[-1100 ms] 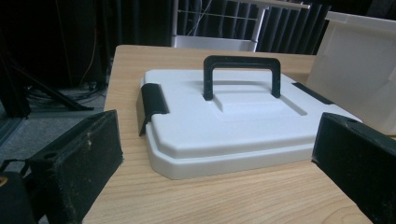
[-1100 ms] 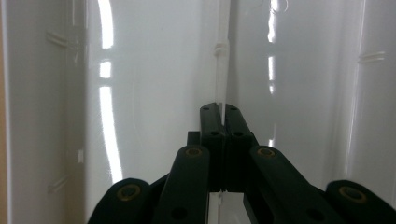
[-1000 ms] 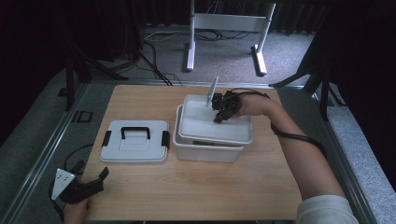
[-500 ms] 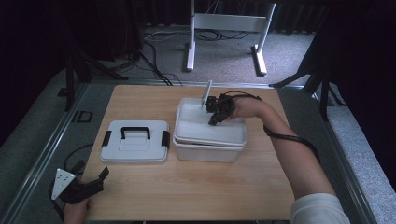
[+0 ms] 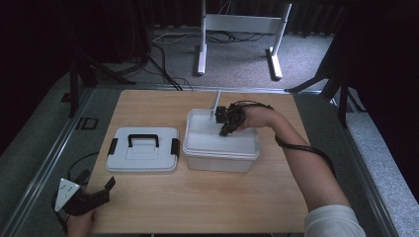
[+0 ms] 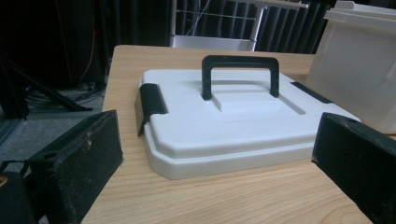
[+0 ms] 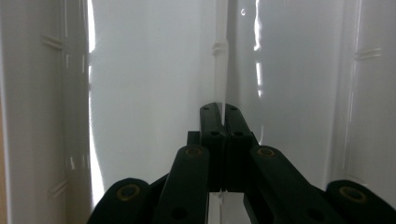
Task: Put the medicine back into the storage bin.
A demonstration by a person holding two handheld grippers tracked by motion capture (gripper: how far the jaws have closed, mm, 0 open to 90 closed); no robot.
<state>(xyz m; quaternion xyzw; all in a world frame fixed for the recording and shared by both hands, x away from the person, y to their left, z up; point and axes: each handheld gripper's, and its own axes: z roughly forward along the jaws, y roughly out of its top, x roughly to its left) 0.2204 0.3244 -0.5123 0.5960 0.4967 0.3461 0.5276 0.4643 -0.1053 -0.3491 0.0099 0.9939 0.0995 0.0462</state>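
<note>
Right claw [image 5: 223,129]: I have it inside the open white box [image 5: 221,148], tips pointing down toward the floor of the box. Jaws pressed together; in the right gripper view a thin white edge runs up from between the tips [image 7: 219,112], pinched there. What that strip [image 7: 220,56] is I cannot tell. In the high view a thin pale piece [image 5: 216,104] stands up just behind the claw at the box's far rim.

Left claw [image 5: 101,190]: at the near left corner of the table [image 5: 197,207], jaws spread, holding nothing. Its view looks level across the table at the lid.

Lid [image 5: 142,148]: white, black handle [image 6: 240,74] upright, black clips at both ends, lying flat just left of the box, well ahead of the left claw.
</note>
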